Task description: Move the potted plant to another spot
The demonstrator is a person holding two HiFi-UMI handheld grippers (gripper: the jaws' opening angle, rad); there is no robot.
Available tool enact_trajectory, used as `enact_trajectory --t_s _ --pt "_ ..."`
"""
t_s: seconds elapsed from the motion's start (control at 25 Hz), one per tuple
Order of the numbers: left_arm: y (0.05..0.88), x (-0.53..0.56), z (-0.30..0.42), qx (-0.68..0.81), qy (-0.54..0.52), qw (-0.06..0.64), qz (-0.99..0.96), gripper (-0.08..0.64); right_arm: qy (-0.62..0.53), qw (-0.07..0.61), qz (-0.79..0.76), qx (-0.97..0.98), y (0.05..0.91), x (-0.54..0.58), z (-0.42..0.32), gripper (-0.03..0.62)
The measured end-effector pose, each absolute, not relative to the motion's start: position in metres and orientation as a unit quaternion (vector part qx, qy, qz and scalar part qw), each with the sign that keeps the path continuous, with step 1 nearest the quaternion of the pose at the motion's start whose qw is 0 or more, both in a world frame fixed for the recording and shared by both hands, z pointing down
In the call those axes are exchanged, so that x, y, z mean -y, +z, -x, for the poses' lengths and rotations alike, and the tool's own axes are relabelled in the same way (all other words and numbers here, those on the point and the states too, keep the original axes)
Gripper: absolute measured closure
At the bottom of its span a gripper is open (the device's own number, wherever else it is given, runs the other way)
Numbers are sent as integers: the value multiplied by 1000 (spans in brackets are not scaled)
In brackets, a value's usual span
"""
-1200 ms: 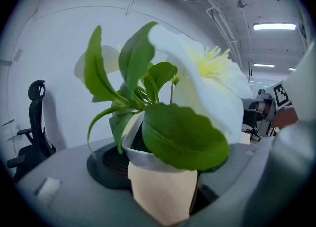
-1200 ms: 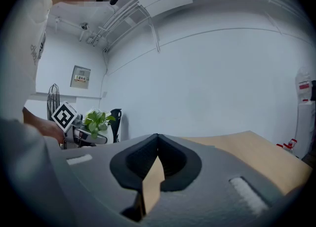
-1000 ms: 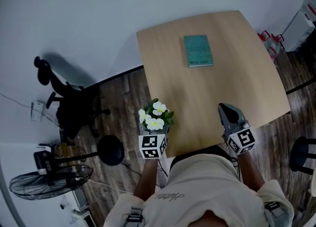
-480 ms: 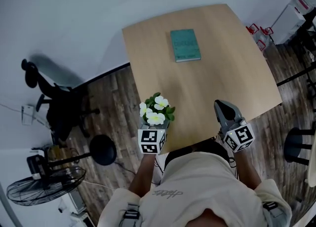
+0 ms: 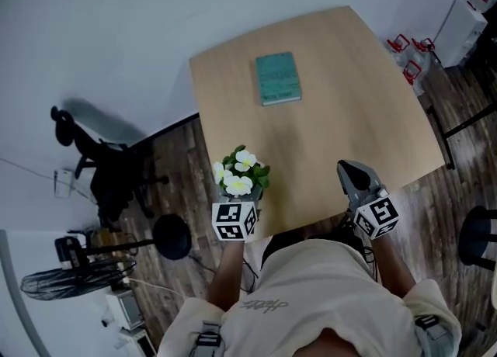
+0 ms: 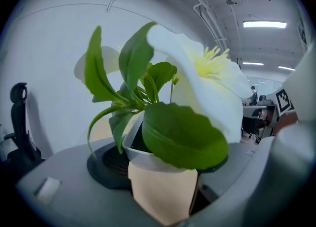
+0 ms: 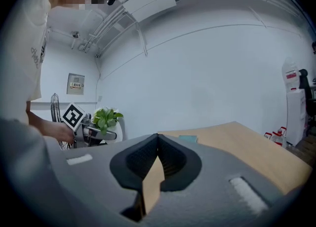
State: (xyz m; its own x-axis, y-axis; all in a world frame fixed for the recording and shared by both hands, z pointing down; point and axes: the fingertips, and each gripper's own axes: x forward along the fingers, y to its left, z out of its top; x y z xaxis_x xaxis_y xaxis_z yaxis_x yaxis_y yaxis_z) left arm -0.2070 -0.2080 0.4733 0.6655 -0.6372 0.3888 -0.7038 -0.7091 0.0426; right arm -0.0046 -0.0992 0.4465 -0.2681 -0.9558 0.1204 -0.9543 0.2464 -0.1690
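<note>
Potted plant [image 5: 241, 177] is clamped in my left gripper [image 5: 239, 194], jaws wide around the pot and pressing its sides. It's over the near left edge of the table [image 5: 349, 99] and looks carried, not set down. The grip is low, probably so the leaves aren't crushed. Right gripper [image 5: 356, 178] has jaws together, empty, parked aside over the near edge. Book [image 5: 277, 77] lies well apart, far side.

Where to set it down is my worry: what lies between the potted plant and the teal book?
Nothing: the head view shows bare tabletop between the potted plant and the teal book.
</note>
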Motion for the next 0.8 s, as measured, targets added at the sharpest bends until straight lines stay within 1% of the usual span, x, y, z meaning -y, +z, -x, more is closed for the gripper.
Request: enact_trajectory --t_s 0.28,0.52,0.8 --pt "466 177 142 394 178 98 -896 192 -104 12 588 -802 453 74 -75 589" --pt "467 149 92 392 194 83 -896 192 -114 30 584 -803 467 55 -120 589" --pt "467 124 23 384 194 85 -899 192 -122 36 581 -804 472 31 -174 589"
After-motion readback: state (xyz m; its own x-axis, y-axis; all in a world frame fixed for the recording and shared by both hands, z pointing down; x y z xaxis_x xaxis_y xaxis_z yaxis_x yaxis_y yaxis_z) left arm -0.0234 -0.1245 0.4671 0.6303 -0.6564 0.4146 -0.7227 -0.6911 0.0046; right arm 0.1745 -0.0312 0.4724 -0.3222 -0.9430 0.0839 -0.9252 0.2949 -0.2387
